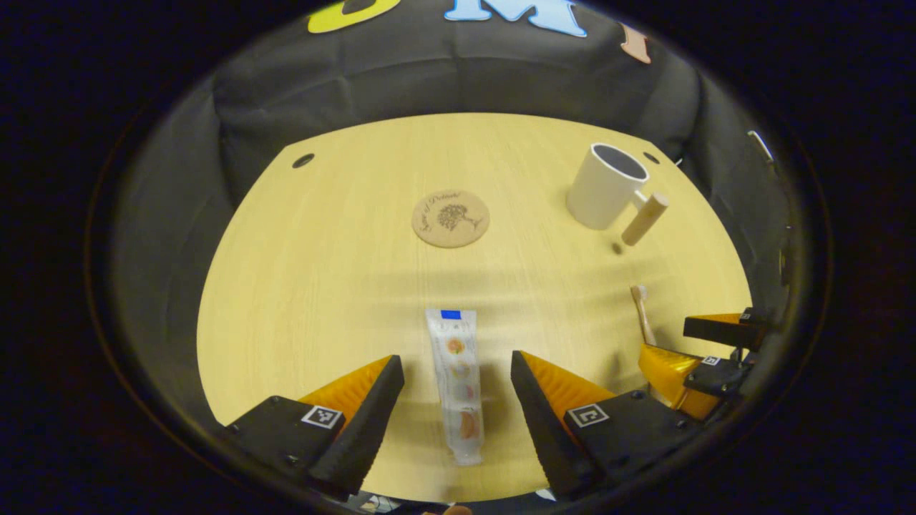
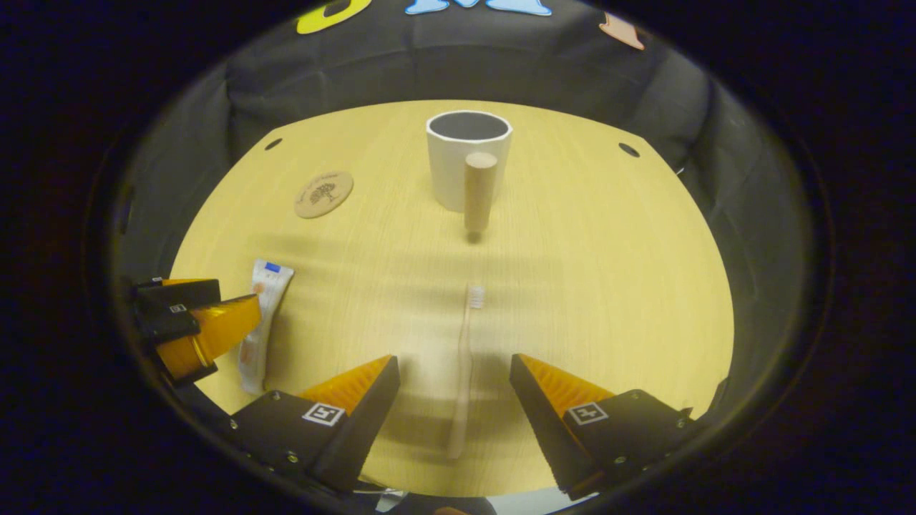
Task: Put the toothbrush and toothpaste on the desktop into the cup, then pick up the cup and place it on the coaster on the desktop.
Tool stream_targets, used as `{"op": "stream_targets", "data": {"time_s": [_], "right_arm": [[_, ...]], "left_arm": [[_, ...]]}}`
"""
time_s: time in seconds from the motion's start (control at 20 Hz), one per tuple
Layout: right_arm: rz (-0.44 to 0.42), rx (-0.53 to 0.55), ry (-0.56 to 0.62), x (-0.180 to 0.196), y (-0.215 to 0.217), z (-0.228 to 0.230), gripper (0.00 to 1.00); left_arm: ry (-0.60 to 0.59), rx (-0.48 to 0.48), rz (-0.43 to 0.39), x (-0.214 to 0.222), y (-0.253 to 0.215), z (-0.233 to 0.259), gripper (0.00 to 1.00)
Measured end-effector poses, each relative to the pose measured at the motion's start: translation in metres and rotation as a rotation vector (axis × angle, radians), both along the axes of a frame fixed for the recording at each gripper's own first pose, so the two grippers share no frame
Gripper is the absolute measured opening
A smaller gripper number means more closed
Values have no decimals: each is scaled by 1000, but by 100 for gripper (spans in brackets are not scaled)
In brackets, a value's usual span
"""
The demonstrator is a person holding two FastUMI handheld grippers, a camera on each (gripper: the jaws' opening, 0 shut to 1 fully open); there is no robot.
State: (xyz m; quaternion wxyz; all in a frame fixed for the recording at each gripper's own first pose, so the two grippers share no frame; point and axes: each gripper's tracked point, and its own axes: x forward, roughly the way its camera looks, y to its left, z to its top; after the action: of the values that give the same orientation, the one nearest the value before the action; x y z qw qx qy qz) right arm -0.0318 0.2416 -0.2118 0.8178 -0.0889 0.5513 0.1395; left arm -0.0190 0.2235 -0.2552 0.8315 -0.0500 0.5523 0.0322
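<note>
Both jaws spread, nothing pinched. Left gripper (image 1: 456, 372) straddles toothpaste (image 1: 458, 383) flat on desktop (image 1: 322, 265); right gripper (image 2: 454, 372) straddles toothbrush (image 2: 464, 372). Best: lower, pinch mid-body, lift level. Cup (image 2: 461, 161) upright, apart from coaster (image 2: 323, 194).

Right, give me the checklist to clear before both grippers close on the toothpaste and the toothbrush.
1. Left gripper open, toothpaste lying between its fingers: ok.
2. Right gripper open, toothbrush handle between its fingers: ok.
3. Fingers low enough to pinch each item: cannot tell.
4. Cup upright, mouth open, nothing seen inside: ok.
5. Coaster bare, apart from the cup: ok.
6. The two grippers apart from each other: ok.
</note>
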Motion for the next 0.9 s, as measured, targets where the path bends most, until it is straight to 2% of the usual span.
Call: {"op": "stream_targets", "data": {"time_s": [0.25, 0.55, 0.6, 0.75, 0.8, 0.85, 0.9], "right_arm": [[-13, -9, 94, -4, 0, -15, 98], [-5, -39, 159, -10, -5, -27, 89], [-2, -42, 171, -14, -4, -30, 77], [-4, -56, 181, -15, -7, -30, 66], [4, -60, 188, -17, -7, -29, 60], [20, -66, 191, -17, -8, -29, 60], [9, -63, 191, -19, -8, -29, 47]], "left_arm": [[93, -49, 16, -8, -7, -23, 99], [143, -63, 10, -16, -12, -36, 98], [151, -67, 14, -18, -13, -38, 99], [164, -40, 9, -24, -9, -44, 99], [167, -22, 0, -26, -8, -44, 92], [159, -22, -3, -23, -7, -43, 87], [161, -22, -1, -25, -8, -43, 80]]}}
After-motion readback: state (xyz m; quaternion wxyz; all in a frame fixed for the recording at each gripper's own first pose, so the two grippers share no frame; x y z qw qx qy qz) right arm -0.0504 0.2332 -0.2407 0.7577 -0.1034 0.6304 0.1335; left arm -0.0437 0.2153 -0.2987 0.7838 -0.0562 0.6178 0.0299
